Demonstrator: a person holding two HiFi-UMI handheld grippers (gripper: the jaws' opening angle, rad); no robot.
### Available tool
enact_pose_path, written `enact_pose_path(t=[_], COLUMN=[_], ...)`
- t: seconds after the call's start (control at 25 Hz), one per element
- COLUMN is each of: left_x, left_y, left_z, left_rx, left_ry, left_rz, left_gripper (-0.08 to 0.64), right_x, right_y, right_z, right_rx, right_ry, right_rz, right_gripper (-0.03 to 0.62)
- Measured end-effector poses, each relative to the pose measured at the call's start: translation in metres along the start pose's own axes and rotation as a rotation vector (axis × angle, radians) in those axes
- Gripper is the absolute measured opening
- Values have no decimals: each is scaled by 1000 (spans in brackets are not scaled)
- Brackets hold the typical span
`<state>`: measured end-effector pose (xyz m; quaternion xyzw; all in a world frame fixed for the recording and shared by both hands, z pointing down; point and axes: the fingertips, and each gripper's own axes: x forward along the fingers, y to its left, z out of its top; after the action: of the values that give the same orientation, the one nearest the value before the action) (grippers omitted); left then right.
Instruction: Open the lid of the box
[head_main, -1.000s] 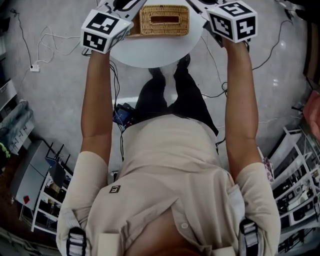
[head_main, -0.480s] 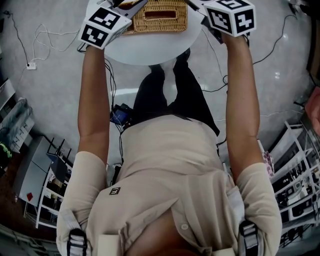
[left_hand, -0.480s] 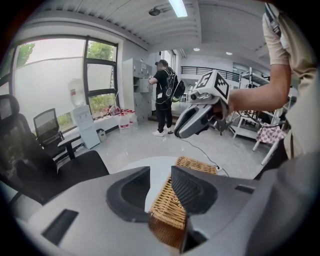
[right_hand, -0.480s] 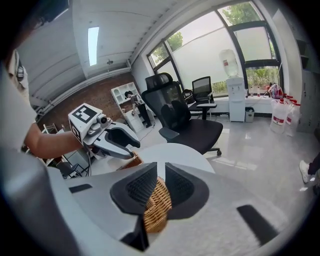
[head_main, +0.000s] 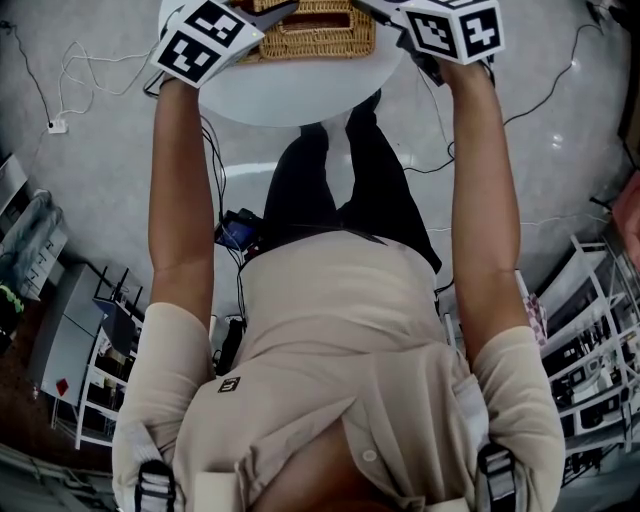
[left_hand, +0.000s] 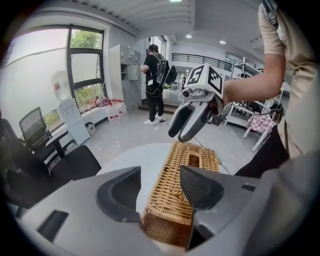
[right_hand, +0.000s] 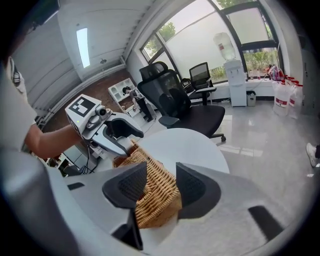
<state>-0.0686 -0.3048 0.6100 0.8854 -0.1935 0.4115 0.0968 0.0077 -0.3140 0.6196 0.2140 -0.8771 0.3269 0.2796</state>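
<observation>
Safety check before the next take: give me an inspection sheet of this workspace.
Surface: round white table, carrying only the box.
Job's things: wicker box, slotted lid in place.
Clutter: nothing seen on the table.
Grippers: left gripper and right gripper, one at each end of the box, jaws opening with a box end between them.
Cables: loose floor cables around the table.
Surroundings: office chair, water dispenser, shelving, a standing person.
</observation>
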Motion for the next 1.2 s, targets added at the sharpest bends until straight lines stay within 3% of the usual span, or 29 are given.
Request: enact_pose_path(t=[0.2,0.48,0.84,1.2], left_x=[10,15,8,4], left_y=[-5,-11,-7,-9], left_z=[-2,-1,3,13], left_rx=[60,80,85,99], left_ry=[56,71,51,37], left_rz=[-17,-25,-11,-7], left_gripper=[224,224,224,224], right_x=[8,15,12,-6], right_y=[-5,-2,0,3], right_z=[-12,-19,-26,-19], right_rx=[40,76,47,96], right_ry=[16,39,99,39], right_rz=[20,75,59,67], right_gripper=[202,215,167,115])
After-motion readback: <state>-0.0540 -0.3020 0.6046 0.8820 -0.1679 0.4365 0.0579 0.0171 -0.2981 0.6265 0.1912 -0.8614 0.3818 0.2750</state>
